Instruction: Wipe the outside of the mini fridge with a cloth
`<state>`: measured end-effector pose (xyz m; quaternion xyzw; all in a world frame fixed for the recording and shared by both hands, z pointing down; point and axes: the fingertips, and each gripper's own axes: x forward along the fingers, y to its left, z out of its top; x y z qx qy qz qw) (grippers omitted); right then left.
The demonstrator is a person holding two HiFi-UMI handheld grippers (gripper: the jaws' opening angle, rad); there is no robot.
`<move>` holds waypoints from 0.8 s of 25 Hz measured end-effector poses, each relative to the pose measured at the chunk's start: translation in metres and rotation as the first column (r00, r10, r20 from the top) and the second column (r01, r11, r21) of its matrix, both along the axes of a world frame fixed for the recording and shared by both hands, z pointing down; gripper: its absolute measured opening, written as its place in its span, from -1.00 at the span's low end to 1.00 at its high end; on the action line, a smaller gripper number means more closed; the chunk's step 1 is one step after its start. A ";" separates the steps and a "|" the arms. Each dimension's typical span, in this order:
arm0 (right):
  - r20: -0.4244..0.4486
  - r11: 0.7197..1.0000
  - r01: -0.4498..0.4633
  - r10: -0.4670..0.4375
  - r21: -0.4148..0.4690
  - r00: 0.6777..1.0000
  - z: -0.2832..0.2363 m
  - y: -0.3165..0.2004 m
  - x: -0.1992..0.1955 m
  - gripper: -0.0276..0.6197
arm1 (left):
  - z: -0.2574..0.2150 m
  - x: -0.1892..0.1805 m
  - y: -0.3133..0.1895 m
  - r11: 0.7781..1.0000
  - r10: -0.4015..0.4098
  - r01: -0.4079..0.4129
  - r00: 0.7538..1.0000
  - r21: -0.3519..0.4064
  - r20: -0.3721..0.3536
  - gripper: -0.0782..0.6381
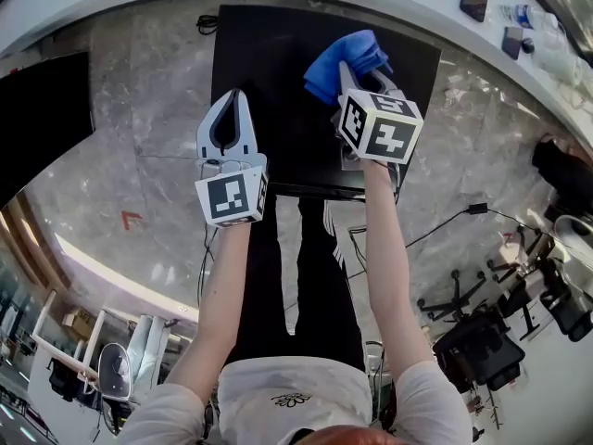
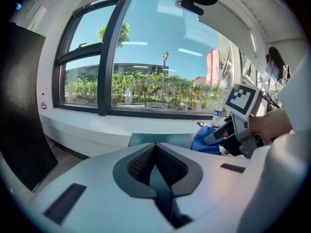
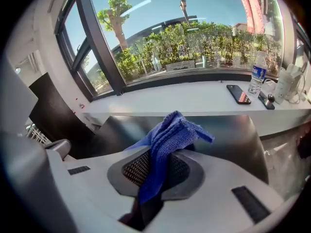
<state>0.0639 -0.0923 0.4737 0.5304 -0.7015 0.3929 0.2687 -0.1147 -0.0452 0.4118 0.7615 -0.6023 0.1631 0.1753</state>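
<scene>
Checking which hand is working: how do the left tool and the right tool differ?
The right tool is shut on the blue cloth; the left tool is shut on nothing. The right tool reaches farther forward over the mini fridge than the left tool. Both point toward the window.

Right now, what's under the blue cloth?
The mini fridge's black top lies below the blue cloth, which the right gripper pinches. The patch right beneath the cloth is covered, so whether they touch can't be seen.
</scene>
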 end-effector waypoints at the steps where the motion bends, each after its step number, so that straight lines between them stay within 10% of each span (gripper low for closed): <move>1: -0.013 1.000 -0.006 0.006 0.001 1.000 0.000 0.002 0.009 -0.69 | 0.000 0.006 0.000 1.000 0.007 -0.007 1.000 0.001 0.000 -0.77; 20: -0.143 0.987 -0.159 0.160 0.019 0.977 0.001 0.031 0.157 -0.69 | -0.001 0.064 0.005 0.997 0.077 -0.077 0.997 0.001 0.008 -0.77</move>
